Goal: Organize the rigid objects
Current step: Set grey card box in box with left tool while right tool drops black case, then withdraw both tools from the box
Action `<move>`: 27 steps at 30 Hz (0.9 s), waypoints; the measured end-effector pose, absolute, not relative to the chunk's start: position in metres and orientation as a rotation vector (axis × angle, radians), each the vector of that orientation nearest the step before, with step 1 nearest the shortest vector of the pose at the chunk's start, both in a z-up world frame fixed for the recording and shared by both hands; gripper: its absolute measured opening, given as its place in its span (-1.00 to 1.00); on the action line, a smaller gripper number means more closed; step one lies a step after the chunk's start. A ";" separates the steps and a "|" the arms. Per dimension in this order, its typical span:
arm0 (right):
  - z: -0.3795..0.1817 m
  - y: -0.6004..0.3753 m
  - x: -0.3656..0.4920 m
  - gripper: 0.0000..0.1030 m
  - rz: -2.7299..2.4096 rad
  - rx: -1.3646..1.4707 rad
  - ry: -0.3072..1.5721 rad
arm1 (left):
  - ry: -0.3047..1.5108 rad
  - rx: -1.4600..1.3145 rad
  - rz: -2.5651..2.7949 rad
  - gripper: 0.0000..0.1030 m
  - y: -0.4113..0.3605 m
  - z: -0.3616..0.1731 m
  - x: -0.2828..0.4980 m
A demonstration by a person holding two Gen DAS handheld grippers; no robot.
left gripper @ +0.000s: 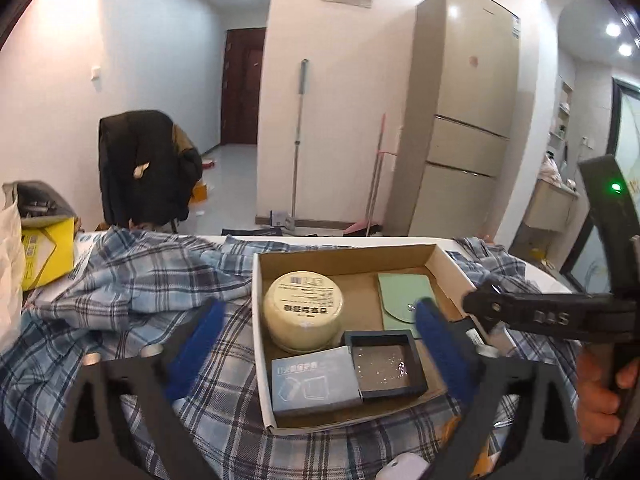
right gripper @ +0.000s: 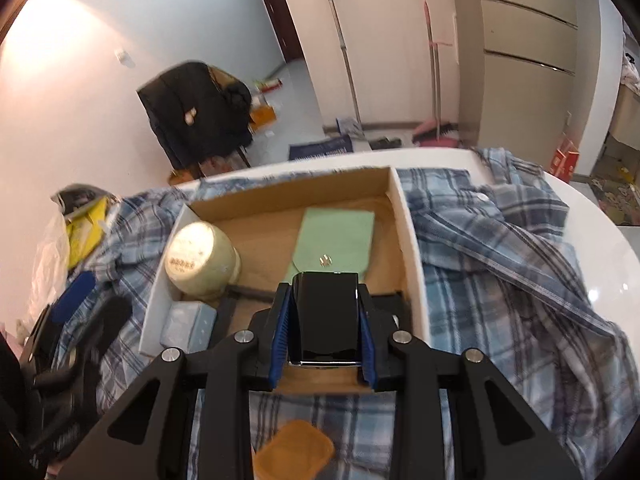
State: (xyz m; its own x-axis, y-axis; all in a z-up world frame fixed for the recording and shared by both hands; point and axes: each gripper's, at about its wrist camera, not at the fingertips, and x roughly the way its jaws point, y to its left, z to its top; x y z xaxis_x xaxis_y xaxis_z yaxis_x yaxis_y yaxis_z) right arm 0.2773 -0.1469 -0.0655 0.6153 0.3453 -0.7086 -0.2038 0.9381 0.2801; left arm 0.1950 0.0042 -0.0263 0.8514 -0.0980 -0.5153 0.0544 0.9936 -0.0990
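Note:
A cardboard box [left gripper: 344, 250] lies open on a plaid cloth. It holds a round cream tin [left gripper: 304, 308], a green pouch [left gripper: 400, 296], a blue-grey carton [left gripper: 312, 380] and a dark square frame case [left gripper: 384, 364]. My left gripper [left gripper: 320, 308] hovers over the box's near left part, open wide, with nothing between its blue pads. My right gripper [right gripper: 324, 292] is shut on a glossy black rectangular case [right gripper: 324, 320], held above the near end of the box [right gripper: 408, 240], just before the green pouch [right gripper: 336, 236]. The tin [right gripper: 200, 260] stands to its left.
The plaid shirt [left gripper: 140, 280] covers most of the white table [right gripper: 600, 240]. An orange flat pad [right gripper: 294, 452] lies near me, and a yellow box [left gripper: 44, 248] and a white bag sit at the left. A hand [left gripper: 600, 392] holds the right gripper [left gripper: 476, 304].

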 end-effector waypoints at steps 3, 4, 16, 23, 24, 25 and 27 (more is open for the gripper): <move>-0.072 -0.142 0.279 -0.44 0.315 0.148 0.834 | 0.523 -0.040 -0.072 1.00 -0.001 -0.024 0.192; -0.073 -0.140 0.280 -0.44 0.312 0.135 0.833 | 0.519 -0.029 -0.071 1.00 -0.003 -0.024 0.190; -0.099 -0.127 0.288 -0.44 0.327 0.073 0.916 | 0.588 -0.048 -0.072 1.00 0.002 -0.032 0.198; -0.114 -0.120 0.292 -0.44 0.332 0.033 0.975 | 0.590 -0.059 -0.064 1.00 0.006 -0.032 0.198; -0.115 -0.121 0.292 -0.44 0.333 0.034 0.977 | 0.590 -0.058 -0.063 1.00 0.006 -0.031 0.198; -0.114 -0.121 0.292 -0.42 0.328 0.034 0.979 | 0.591 -0.057 -0.060 1.00 0.006 -0.031 0.198; -0.110 -0.123 0.290 -0.19 0.321 0.033 0.967 | 0.591 -0.060 -0.045 1.00 0.007 -0.029 0.196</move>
State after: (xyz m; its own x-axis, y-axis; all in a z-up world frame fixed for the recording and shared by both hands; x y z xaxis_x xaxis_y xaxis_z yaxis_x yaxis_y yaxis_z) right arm 0.2900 -0.1228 -0.1096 0.5239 0.2830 -0.8034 -0.2538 0.9522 0.1699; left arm 0.1956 0.0068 -0.0289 0.8293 -0.0596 -0.5557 0.0252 0.9973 -0.0693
